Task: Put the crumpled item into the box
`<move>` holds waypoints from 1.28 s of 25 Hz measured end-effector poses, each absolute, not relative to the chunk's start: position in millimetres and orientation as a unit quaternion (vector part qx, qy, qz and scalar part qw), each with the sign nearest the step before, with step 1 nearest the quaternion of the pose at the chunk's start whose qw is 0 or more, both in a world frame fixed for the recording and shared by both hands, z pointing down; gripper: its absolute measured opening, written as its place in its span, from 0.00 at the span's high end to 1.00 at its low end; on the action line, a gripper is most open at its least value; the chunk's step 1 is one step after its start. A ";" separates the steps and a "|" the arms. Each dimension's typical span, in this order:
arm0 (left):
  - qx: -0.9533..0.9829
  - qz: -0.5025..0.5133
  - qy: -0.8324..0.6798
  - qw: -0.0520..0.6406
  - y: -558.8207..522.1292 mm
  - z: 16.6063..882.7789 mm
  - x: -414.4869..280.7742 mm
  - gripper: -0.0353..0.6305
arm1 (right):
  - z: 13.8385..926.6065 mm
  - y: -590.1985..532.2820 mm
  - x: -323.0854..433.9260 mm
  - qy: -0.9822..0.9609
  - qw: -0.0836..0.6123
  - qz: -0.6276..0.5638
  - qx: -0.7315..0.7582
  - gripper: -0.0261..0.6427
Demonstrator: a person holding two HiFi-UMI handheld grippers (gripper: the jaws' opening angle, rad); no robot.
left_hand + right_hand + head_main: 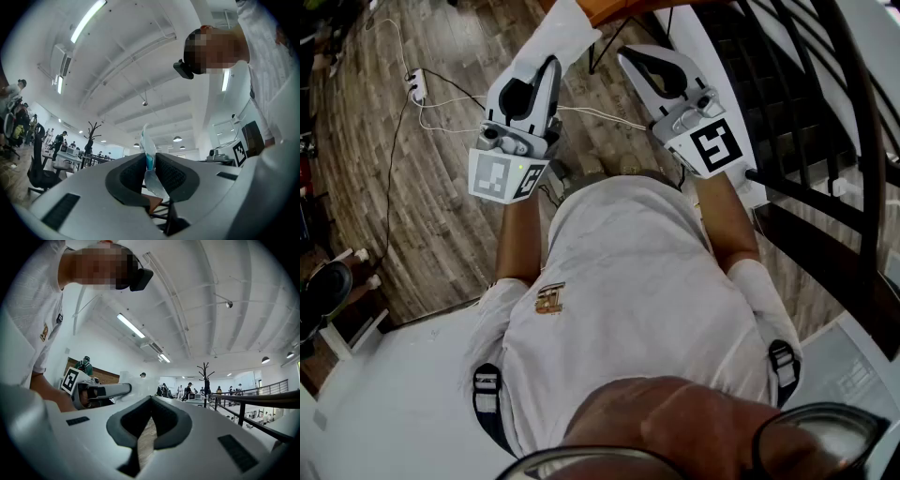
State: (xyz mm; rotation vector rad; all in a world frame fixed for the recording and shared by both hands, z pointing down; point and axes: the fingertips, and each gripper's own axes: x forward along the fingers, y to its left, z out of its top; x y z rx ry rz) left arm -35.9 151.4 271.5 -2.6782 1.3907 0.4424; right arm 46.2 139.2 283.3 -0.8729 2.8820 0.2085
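The crumpled item [148, 149] is a thin clear plastic piece with a teal patch. My left gripper [150, 161] is shut on it, and it sticks out above the pads. In the head view the left gripper [550, 66] is held up in front of the person's chest, with the pale crumpled item [567, 33] reaching past its tips. My right gripper [630, 56] is beside it at the right, pads together with nothing between them [151, 402]. The right gripper view shows the left gripper [117, 390] holding the translucent item [136, 380]. No box is in view.
Wooden floor lies below, with a white power strip and cables [417, 86] at the upper left. A black stair railing [825, 112] runs along the right. A white surface [384, 394] fills the lower left, beside a dark chair [323, 291]. Far-off desks and people stand behind.
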 end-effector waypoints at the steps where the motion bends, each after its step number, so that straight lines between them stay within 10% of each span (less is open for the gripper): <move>1: -0.877 0.145 0.455 0.046 150.0 271.6 -35.3 0.83 | 286.3 138.4 47.6 0.954 0.055 0.067 -0.287 0.91; 32: -0.885 0.137 0.441 0.051 129.9 280.2 -98.1 0.83 | 301.4 111.0 0.4 0.949 0.036 0.062 -0.306 0.91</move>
